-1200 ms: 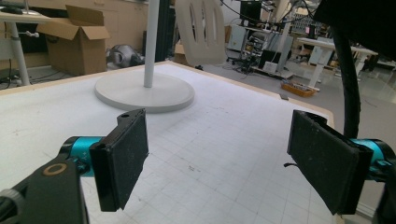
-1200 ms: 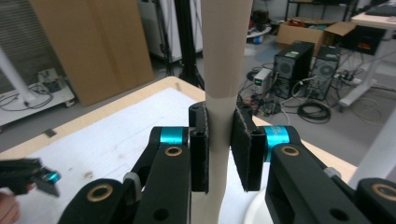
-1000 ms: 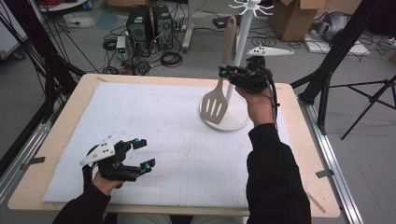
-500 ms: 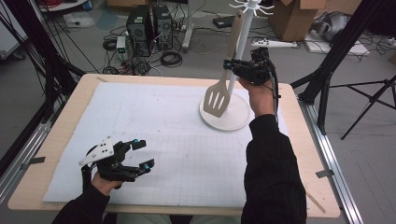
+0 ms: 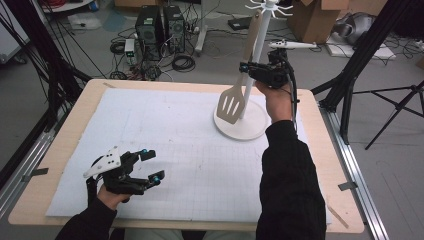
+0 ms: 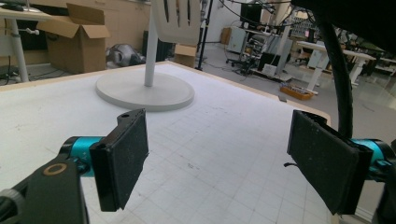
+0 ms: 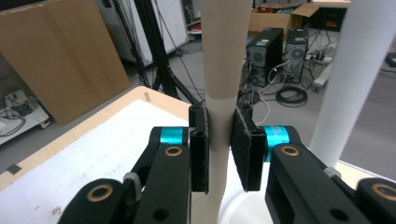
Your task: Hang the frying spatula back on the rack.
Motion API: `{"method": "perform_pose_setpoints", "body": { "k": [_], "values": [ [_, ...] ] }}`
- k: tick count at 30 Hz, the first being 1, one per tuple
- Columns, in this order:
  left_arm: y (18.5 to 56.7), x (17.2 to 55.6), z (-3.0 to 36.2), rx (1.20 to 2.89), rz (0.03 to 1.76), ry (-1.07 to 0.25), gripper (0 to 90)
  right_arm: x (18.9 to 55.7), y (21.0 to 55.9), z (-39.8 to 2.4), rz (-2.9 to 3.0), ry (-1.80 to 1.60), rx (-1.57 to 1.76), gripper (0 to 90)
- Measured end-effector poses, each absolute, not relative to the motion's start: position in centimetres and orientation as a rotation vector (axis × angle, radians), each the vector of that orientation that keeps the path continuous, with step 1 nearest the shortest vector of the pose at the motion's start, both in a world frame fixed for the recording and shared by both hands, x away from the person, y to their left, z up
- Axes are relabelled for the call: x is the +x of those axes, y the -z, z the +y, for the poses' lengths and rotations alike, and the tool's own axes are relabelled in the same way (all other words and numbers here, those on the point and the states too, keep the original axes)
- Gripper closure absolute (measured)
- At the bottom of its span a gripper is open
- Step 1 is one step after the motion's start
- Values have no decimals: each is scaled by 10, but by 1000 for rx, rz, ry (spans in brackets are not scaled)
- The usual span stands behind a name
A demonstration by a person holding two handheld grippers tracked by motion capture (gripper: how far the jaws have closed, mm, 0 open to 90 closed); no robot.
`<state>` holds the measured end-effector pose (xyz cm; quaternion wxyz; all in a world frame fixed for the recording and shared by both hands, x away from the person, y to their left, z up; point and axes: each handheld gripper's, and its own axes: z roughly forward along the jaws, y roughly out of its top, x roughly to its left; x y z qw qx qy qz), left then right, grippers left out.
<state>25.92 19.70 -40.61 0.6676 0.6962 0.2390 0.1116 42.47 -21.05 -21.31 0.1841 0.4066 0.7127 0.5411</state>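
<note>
**benchrat:** So where's your spatula (image 5: 243, 75) sitting relative to your right hand-held gripper (image 5: 246, 67)? From the high view it looks like you've got it by the handle, up beside the white pole of the rack (image 5: 256, 60).

**gridpaper_guy:** Yep. In the right gripper view your two black pads are clamped on the handle (image 7: 219, 93), one on each flat side, roughly at the spot where the tan wood-looking upper part meets the paler lower part. The spatula hangs near upright, slightly tilted, slotted head down, and the head sits over the rack's round white base (image 5: 252, 131). Can't tell if the tip actually touches the base.

**benchrat:** And the top end?

**gridpaper_guy:** It runs up near the little hooks at the rack's crown (image 5: 270, 6). Whether it's hooked on, I can't tell.

**benchrat:** Your left hand-held gripper (image 5: 150, 163)?

**gridpaper_guy:** Well apart from all that, down at the near-left of the tabletop (image 5: 65, 135), jaws spread wide with nothing between them. In the left gripper view the pads (image 6: 126, 154) look rough and grainy, with teal collars behind them.

**benchrat:** Surfaces?

**gridpaper_guy:** White gridded sheet (image 5: 165, 125) over a light wooden board with rounded corners. Rack is smooth matte white, a flat disc base and a slim round pole.
</note>
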Motion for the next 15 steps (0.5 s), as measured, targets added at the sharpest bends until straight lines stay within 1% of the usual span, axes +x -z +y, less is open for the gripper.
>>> {"method": "perform_pose_setpoints", "body": {
  "k": [9,10,11,14,15],
  "values": [
    [406,260,199,1563,553,-259,206,422,219,-213,2009,-1519,1149,760],
    [406,260,199,1567,551,-265,205,420,220,-214,2007,-1522,1145,740],
    [406,260,200,1568,552,-267,205,417,221,-215,1992,-1533,1144,684],
    [407,261,201,1574,560,-273,206,408,225,-219,1959,-1516,1137,580],
    [408,261,202,1573,565,-272,205,403,227,-222,1955,-1512,1132,571]
  ]
}}
